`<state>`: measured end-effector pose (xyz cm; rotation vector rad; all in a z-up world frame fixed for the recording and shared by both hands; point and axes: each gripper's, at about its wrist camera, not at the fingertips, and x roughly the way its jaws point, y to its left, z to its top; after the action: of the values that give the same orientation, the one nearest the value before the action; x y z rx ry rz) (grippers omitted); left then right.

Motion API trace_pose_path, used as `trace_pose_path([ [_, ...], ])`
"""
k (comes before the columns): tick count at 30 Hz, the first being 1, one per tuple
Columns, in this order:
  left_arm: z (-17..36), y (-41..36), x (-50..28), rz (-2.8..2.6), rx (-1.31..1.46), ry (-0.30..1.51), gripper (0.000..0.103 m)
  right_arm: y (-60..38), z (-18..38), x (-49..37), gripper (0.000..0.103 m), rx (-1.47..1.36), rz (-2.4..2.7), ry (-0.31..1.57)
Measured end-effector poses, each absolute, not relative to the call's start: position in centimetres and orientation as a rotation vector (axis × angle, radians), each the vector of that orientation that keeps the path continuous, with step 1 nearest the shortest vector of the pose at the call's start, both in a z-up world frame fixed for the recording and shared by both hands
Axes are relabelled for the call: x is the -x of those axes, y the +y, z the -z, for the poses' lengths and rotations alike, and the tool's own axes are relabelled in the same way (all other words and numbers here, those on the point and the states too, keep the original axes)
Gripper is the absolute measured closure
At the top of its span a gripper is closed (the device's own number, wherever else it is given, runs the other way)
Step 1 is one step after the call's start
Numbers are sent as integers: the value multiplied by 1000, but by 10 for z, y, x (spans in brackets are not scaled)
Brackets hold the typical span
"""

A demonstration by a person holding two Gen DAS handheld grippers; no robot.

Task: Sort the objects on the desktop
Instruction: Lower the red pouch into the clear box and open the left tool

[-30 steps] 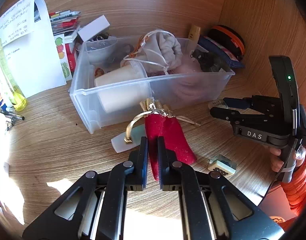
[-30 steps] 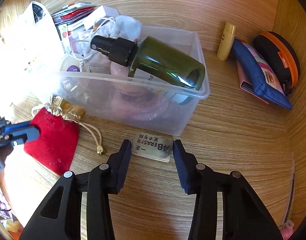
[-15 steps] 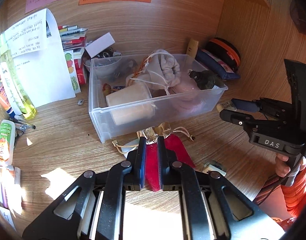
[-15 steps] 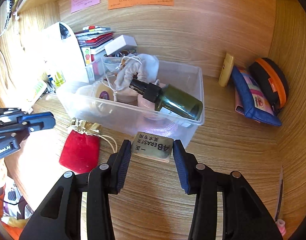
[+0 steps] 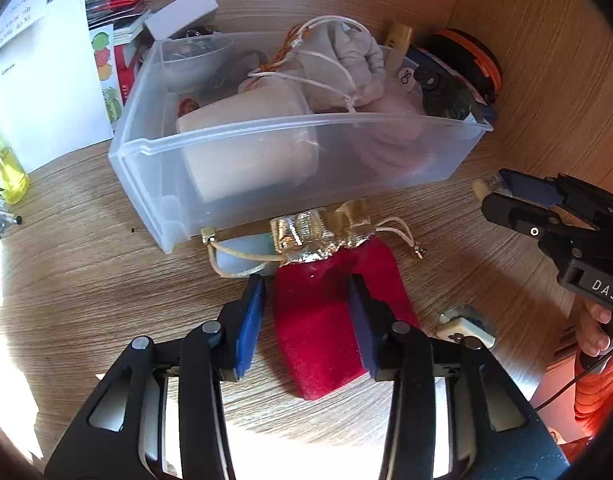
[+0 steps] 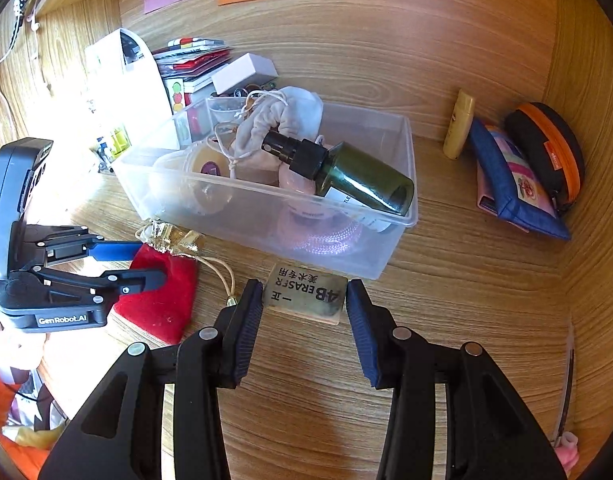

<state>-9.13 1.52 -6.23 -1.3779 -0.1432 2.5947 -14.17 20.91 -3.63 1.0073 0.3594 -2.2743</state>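
Observation:
A red velvet pouch (image 5: 326,320) with a gold neck lies on the desk in front of a clear plastic bin (image 5: 266,196). My left gripper (image 5: 306,312) is open, its fingers on either side of the pouch; it also shows in the right wrist view (image 6: 142,264). My right gripper (image 6: 304,300) is shut on a 4B eraser (image 6: 306,294) and holds it near the bin's front wall (image 6: 306,248). It shows at the right in the left wrist view (image 5: 506,196). The bin holds a green spray bottle (image 6: 358,176), a white cloth bag (image 6: 278,120) and a cream jar (image 5: 246,152).
A small mahjong-like tile (image 5: 464,326) lies right of the pouch. A pale flat piece (image 5: 242,256) lies under the pouch cord. A blue pencil case (image 6: 510,184), an orange-black case (image 6: 550,152) and a beige tube (image 6: 458,124) sit at the back right. Papers and books (image 6: 186,64) stand at the back left.
My left gripper has opened and let go of the red pouch, which now lies on the desk between its fingers. My right gripper still holds the eraser, pulled back from the bin.

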Motion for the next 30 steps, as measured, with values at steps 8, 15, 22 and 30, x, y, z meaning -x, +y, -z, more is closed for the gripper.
trace_pose_path([
  [8, 44, 23, 80, -2646, 1270, -116, 94, 202, 31, 140, 64, -986, 2268, 363],
  [15, 2, 15, 64, -2715, 1112, -123, 94, 195, 12, 136, 64, -922, 2269, 349],
  [22, -30, -4, 73, -2791, 1005, -142, 94, 188, -4, 144, 64, -873, 2294, 324],
  [30, -53, -18, 95, -2873, 925, -138, 94, 188, -17, 168, 64, -858, 2341, 281],
])
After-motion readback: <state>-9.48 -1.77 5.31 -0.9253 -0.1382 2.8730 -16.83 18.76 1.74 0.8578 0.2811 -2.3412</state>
